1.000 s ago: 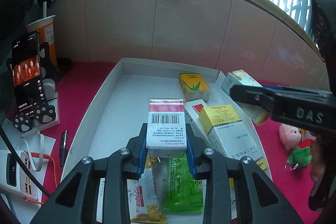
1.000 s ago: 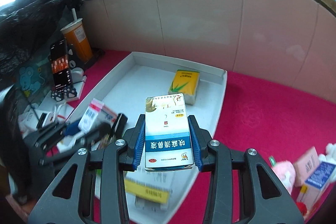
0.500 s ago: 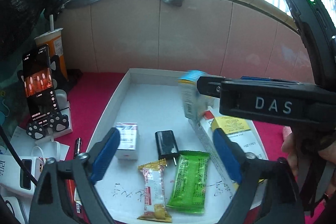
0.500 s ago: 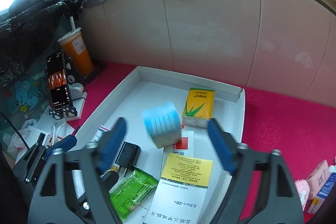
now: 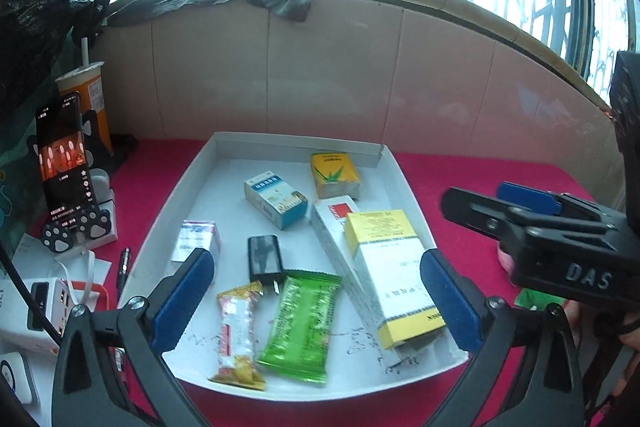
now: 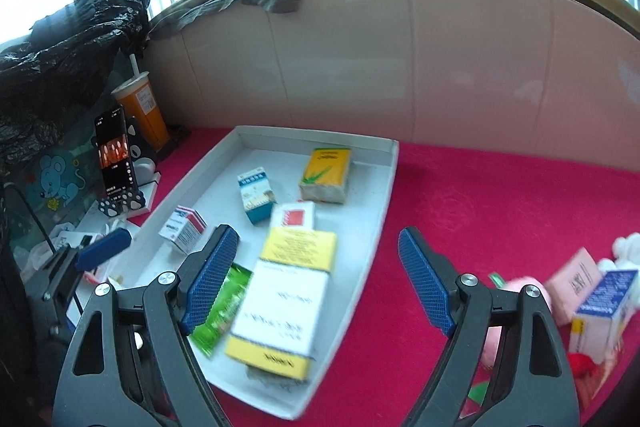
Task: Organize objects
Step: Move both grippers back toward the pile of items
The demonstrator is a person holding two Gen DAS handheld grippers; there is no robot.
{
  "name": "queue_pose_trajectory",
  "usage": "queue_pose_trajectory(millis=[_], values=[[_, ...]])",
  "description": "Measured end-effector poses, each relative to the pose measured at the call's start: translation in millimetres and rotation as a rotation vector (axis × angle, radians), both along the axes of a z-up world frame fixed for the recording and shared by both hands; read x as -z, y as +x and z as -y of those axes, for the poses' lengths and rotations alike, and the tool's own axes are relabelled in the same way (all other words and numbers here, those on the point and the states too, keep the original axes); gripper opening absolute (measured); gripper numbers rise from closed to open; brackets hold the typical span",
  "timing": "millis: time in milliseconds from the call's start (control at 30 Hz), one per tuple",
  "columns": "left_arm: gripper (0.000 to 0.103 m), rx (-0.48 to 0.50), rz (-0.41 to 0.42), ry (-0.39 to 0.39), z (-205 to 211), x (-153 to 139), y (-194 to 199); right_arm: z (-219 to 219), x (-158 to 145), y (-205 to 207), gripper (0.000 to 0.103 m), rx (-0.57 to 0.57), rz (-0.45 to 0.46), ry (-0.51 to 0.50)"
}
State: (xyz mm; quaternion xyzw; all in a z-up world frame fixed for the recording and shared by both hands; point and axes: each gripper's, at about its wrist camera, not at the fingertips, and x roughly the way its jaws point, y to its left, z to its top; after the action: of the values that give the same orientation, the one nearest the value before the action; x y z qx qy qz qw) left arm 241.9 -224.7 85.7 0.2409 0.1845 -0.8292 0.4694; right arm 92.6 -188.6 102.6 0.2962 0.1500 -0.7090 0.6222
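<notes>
Left gripper [image 5: 316,291] spread wide over the near end of the white tray [image 5: 404,183], jaws just opened, nothing between the blue pads. Right gripper [image 6: 318,279] likewise parted after just opening, gripping nothing, poised above the tray's right edge and the red cloth [image 6: 480,195]. In the tray, all lying loose: red-and-white box [image 5: 196,241] near the left wall; blue-and-white box [image 5: 276,199] mid-tray, on its side; yellow tissue pack [image 5: 334,175] close to the far wall; long white carton with red square [image 5: 332,223] with a yellow-and-white box [image 5: 390,271] resting on it along the right side. Near end — black charger plug [image 5: 264,259], green snack packet [image 5: 304,323], yellow-and-red snack bar [image 5: 238,335]. Outside the tray, to the left: phone on paw-print stand [image 5: 64,163], orange drink cup with straw [image 5: 90,103], pen [image 5: 125,261] on the cloth. To the right in the right wrist view: pink box [image 6: 574,283], blue-and-white carton [image 6: 604,311], pink plush toy [image 6: 516,287], partly hidden.
</notes>
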Motion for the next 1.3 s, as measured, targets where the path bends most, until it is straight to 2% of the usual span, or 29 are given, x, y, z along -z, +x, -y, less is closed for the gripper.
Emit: queue_pose_trajectory(millis=[233, 400, 467, 567, 633, 733, 967, 1033, 1167, 1300], values=[[0.103, 0.122, 0.024, 0.011, -31.7, 6.0, -36.4, -75.1, 2.7, -34.6, 0.084, 0.106, -0.009, -0.054], [0.103, 0.237, 0.049, 0.022, -59.0, 14.3, -73.1, -141.3, 0.3, -78.6, 0.084, 0.271, -0.034, -0.104], [0.103, 0.288, 0.072, 0.032, -70.2, 20.5, -90.1, -163.3, 2.9, -104.6, 0.084, 0.349, -0.016, -0.095], [0.103, 0.362, 0.120, 0.033, -88.9, 30.9, -115.5, -184.0, 11.4, -148.4, 0.084, 0.442, 0.098, -0.071], [0.103, 0.406, 0.144, 0.032, -100.0, 37.0, -129.7, -193.5, 20.0, -177.2, 0.084, 0.470, 0.243, -0.079], [0.103, 0.454, 0.178, 0.039, -109.8, 43.6, -146.0, -193.7, 29.2, -201.9, 0.084, 0.455, 0.407, -0.103], [0.103, 0.494, 0.191, 0.055, -114.7, 50.5, -160.7, -162.7, 42.1, -214.6, 0.084, 0.458, 0.533, -0.069], [0.103, 0.500, 0.191, 0.053, -112.5, 52.7, -162.5, -154.6, 45.0, -213.7, 0.084, 0.453, 0.550, -0.060], [0.103, 0.515, 0.215, -0.003, -111.7, 55.5, -170.3, -134.0, 46.2, -214.3, 0.084, 0.507, 0.496, 0.010], [0.103, 0.538, 0.203, 0.004, -108.9, 53.5, -176.3, -118.6, 55.5, -224.2, 0.084, 0.544, 0.544, 0.056]])
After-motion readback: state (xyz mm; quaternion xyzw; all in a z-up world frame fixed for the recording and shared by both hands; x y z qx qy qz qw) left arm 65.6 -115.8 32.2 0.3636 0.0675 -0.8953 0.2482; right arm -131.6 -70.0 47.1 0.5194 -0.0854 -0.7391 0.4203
